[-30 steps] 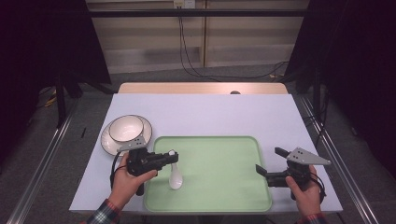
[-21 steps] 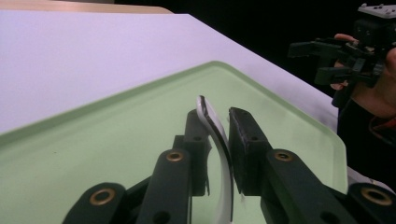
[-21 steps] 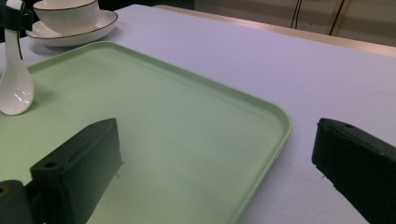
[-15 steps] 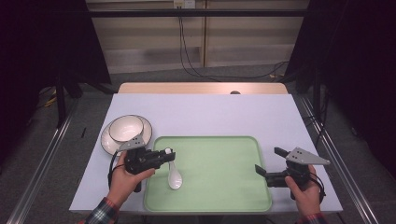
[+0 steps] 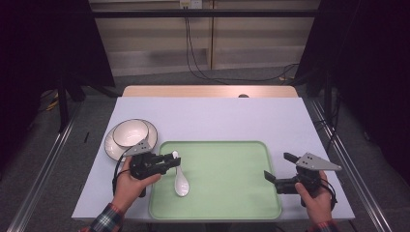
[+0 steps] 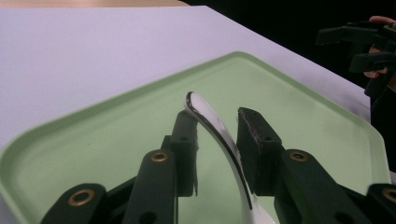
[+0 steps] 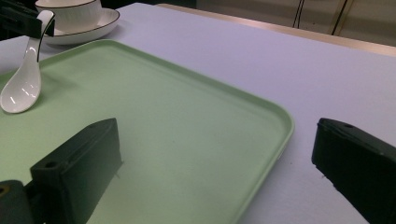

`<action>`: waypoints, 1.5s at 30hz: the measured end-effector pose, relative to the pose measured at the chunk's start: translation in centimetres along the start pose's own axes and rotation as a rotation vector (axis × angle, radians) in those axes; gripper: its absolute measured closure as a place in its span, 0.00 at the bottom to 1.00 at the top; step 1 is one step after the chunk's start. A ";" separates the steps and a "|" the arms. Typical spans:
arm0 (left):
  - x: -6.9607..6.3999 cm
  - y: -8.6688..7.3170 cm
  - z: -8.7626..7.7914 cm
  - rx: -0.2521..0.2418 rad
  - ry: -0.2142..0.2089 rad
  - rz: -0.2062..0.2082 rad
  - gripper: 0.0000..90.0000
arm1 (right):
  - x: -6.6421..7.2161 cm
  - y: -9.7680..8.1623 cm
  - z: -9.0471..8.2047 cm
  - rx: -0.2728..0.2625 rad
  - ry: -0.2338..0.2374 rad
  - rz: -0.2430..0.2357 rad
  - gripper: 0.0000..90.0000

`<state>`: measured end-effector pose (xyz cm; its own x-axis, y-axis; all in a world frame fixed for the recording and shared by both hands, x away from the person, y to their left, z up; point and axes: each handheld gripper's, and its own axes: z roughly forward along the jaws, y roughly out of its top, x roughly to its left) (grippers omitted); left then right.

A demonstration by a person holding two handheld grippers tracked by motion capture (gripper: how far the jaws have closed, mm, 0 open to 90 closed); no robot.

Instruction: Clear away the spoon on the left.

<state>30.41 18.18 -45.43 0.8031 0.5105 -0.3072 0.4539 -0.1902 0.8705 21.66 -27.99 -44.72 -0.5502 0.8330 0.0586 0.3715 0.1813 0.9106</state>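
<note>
The spoon [image 5: 180, 178] lies on the left part of the green tray [image 5: 227, 193], bowl end down on the tray floor, handle rising between the jaws of your left gripper [image 5: 172, 161].

Around you the room is dark, with cables trailing over the grey floor beyond the table. The table [image 5: 217, 116] has a smooth pale lavender top and a wooden strip along its far edge. The tray is a matte rounded rectangle with a low raised rim. Just left of its far corner a white bowl [image 5: 130, 133] with a dark rim line sits on a matching saucer [image 5: 112, 145]. The spoon is glossy white ceramic, curved.

A second ago your left gripper held the spoon upright; now the spoon has tipped down onto the tray. The jaws have just been opening, and in the left gripper view the pads stand a little clear of the handle. Your right gripper [image 5: 283, 169] hangs in the same place at the tray's right edge, jaws spread wide, nothing between them.
</note>
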 end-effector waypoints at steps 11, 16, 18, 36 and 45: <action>0.6 -0.3 0.5 0.006 0.025 -0.009 0.75 | 0.0 0.0 0.0 -0.002 0.002 -0.002 0.01; 0.8 -0.4 0.6 0.011 0.032 -0.011 0.74 | 0.0 0.0 0.0 0.002 0.005 -0.004 0.01; 0.9 -0.5 0.7 0.012 0.037 -0.013 0.74 | 0.0 0.0 0.0 0.002 0.004 -0.004 0.01; 1.4 -0.8 0.8 0.039 0.077 -0.021 0.69 | 0.0 0.0 0.2 0.004 0.010 -0.013 0.01; 1.6 -1.0 1.0 0.057 0.092 -0.019 0.64 | 0.2 0.1 0.0 0.003 0.011 -0.011 0.01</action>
<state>31.61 18.31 -47.20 0.7567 0.5886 -0.2845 0.4920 -0.2263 0.8407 21.59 -27.78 -44.63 -0.5625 0.8251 0.0527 0.3676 0.1925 0.9098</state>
